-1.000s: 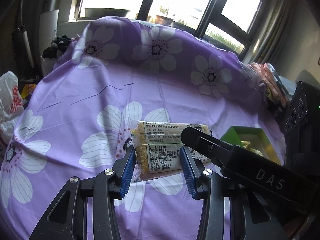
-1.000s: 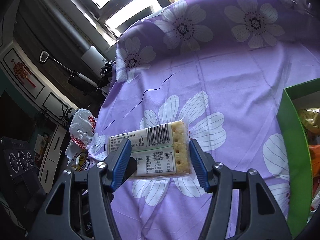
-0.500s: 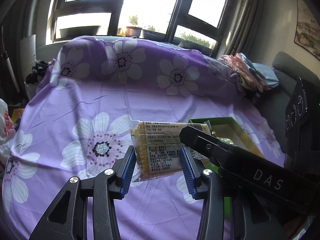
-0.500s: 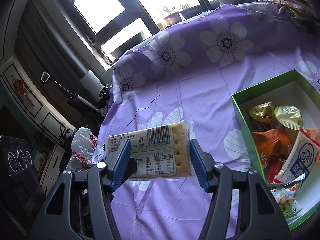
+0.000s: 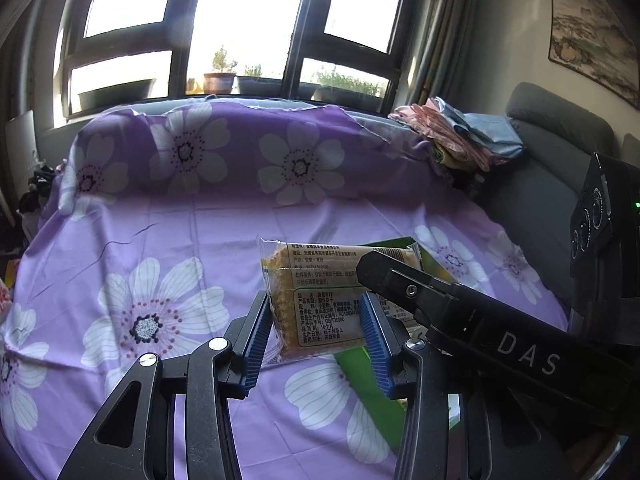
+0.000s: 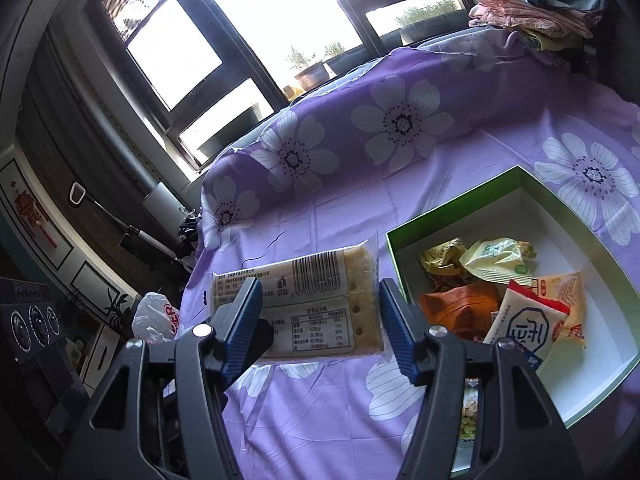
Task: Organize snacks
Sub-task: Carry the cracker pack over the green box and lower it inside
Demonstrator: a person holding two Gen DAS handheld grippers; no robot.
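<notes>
The yellow cracker pack (image 5: 316,300) is sitting in the lower middle of the left wrist view, off the purple flowered bed cover (image 5: 192,240), and the left tongs (image 5: 316,334) are clenching it by its two long sides. The pale cracker pack (image 6: 308,300) is in the middle of the right wrist view, and the right tongs (image 6: 320,328) are gripping it the same way, across its short width near the end at the frame's right. Both packs are looking light, I think, with thin slippery film outside and brittle crackers inside, so a hard squeeze could be breaking them. Holding them on the flat long edges, as now, seems the safest place, because the sealed film ends would be folding and slipping.

The green box (image 6: 520,178) is lying open on the cover at the right of the right wrist view, white inside. It is already holding several snack bags: two crumpled yellowish bags (image 6: 480,258) at the back, an orange bag (image 6: 456,308) in the middle, and a white bag with red edges (image 6: 524,328) at the front. The right half of the box is showing free floor. In the left wrist view only corners of the box are showing behind the pack and the other tongs.
</notes>
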